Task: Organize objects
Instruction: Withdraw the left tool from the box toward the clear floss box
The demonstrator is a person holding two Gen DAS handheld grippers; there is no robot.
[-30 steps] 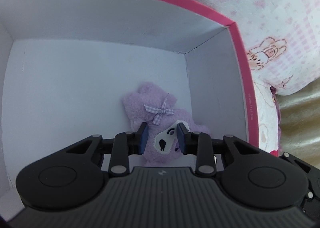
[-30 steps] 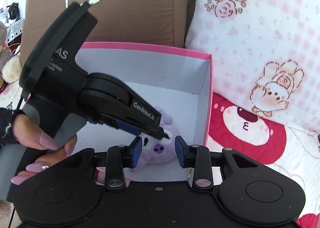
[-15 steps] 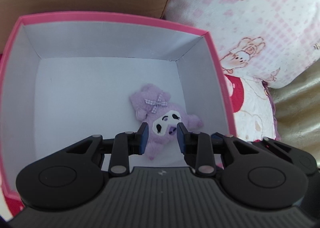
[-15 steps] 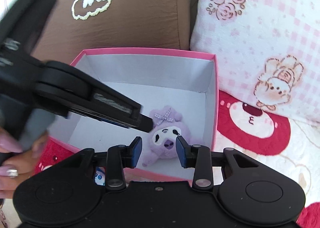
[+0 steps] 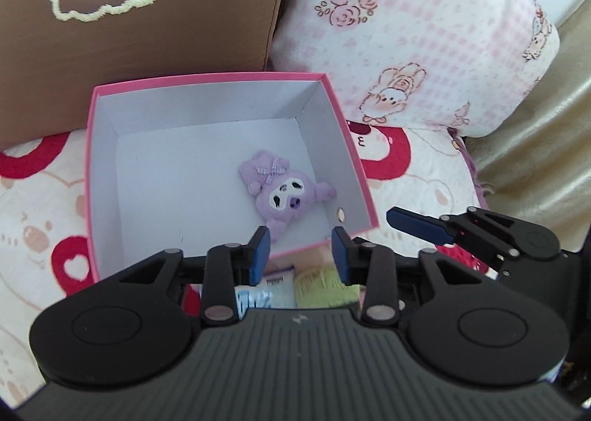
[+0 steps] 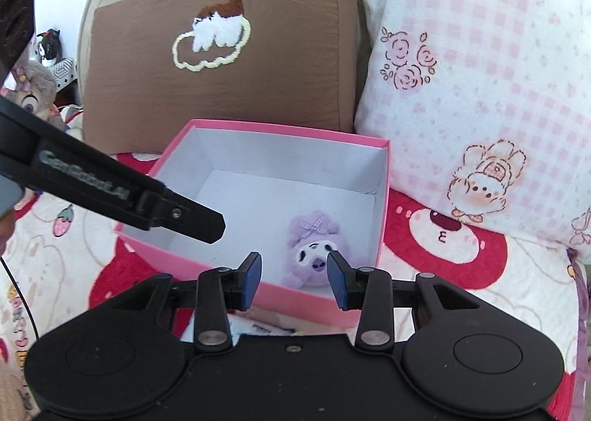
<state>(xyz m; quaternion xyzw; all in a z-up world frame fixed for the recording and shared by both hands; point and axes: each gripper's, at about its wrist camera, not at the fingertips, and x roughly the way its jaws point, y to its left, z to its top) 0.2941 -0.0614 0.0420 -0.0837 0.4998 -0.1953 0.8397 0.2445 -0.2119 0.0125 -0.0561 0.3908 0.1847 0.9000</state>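
A small purple plush (image 5: pixel 284 192) with a checked bow lies face up on the white floor of the pink box (image 5: pixel 207 82), near its right wall. My left gripper (image 5: pixel 301 253) hovers above the box's near edge; its jaws are opening with nothing between them. The right gripper's blue-padded finger (image 5: pixel 417 225) pokes in from the right. In the right wrist view the plush (image 6: pixel 317 243) shows beyond my right gripper (image 6: pixel 293 275), which hangs over the near wall of the box (image 6: pixel 288 127), its jaws opening and holding nothing. The left gripper's black finger (image 6: pixel 184 214) reaches over the box's left corner.
A brown cushion (image 6: pixel 221 62) and a pink checked pillow (image 6: pixel 480 88) stand behind the box on a bedspread (image 6: pixel 461 254) with red bears. A yellow-green item (image 5: pixel 325 284) and a blue-white packet (image 5: pixel 266 291) lie under the left gripper. Stuffed toys (image 6: pixel 33 88) sit far left.
Both grippers have pulled up and back from the box, the left one out of its inside. Their jaws have widened a little. The plush stays lying in the box.
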